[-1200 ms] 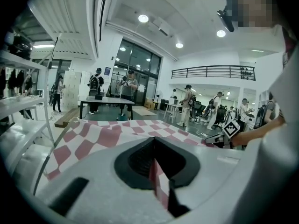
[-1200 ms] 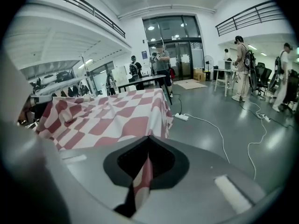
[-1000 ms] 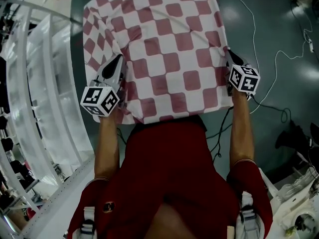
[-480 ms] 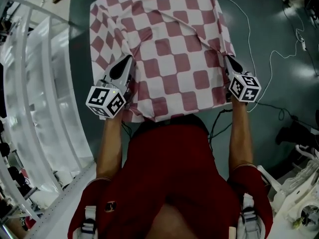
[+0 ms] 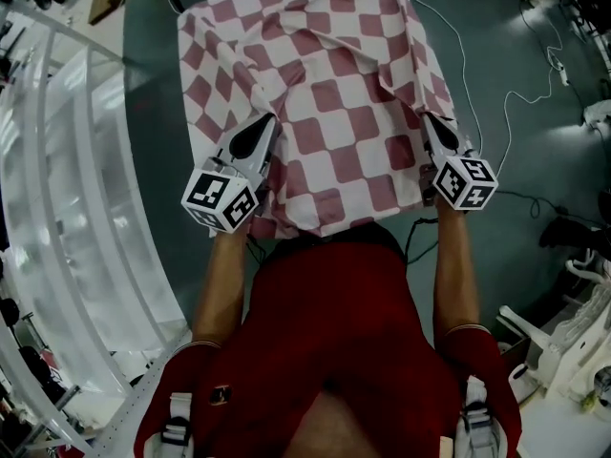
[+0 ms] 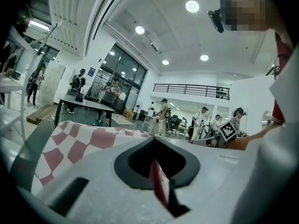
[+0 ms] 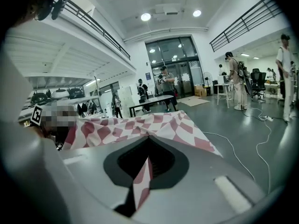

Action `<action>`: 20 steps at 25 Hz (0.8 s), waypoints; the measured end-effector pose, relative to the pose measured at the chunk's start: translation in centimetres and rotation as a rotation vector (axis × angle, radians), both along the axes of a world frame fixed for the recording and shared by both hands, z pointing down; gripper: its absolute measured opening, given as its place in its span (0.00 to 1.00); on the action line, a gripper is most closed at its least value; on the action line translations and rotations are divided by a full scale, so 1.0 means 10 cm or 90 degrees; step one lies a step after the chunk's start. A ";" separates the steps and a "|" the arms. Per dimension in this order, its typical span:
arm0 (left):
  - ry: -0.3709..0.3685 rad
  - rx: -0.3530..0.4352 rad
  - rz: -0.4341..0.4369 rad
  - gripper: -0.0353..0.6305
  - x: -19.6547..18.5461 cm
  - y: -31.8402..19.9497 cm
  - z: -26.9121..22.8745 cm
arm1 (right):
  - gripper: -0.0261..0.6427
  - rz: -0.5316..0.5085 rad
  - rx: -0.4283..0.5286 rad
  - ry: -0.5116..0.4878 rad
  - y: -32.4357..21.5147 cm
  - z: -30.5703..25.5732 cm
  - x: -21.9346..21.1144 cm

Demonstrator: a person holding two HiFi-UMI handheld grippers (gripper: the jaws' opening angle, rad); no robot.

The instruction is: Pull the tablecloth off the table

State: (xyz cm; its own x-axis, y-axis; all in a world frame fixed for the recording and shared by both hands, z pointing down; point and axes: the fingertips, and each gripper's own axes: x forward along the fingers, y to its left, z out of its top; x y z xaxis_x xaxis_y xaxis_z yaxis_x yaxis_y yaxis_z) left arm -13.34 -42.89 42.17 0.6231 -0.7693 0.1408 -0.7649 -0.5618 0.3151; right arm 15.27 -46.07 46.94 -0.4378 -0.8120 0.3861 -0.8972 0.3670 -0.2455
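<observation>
Pinching the cloth at its near edge, both grippers have their jaws pressed together on fabric. The left gripper clamps a fold close to the near-left corner. The right gripper clamps a fold close to the near-right corner. Each gripper view shows a thin strip of checked fabric squeezed between the jaws, with no gap visible.

The cloth lies spread over the table, which is hidden beneath it. The far edge and both sides hang down toward the floor. The near edge is lifted and gathered in front of the person's chest. Creases run from each pinch point toward the far corners, which suggests tension in the fabric.

Step in hand, as judged: the pull itself, at an early stage, since most of the cloth covers the tabletop.

Next move, as judged:
1. Draw both grippers back toward the body at an even rate, so the cloth slides straight and does not skew.
2. Hold both pinches firm; each fold is thin and could slip out under load.
3. Continue until the far edge clears the near side of the table.
</observation>
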 end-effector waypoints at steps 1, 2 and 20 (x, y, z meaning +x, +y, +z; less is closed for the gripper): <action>0.004 0.002 0.009 0.07 0.00 0.03 -0.01 | 0.05 0.002 0.007 -0.001 0.05 -0.04 -0.05; 0.007 0.004 0.018 0.07 0.00 0.05 -0.01 | 0.05 0.005 0.013 0.000 0.09 -0.08 -0.11; 0.038 0.017 0.098 0.07 0.10 0.61 0.02 | 0.06 -0.102 0.110 -0.104 0.99 -0.69 -1.37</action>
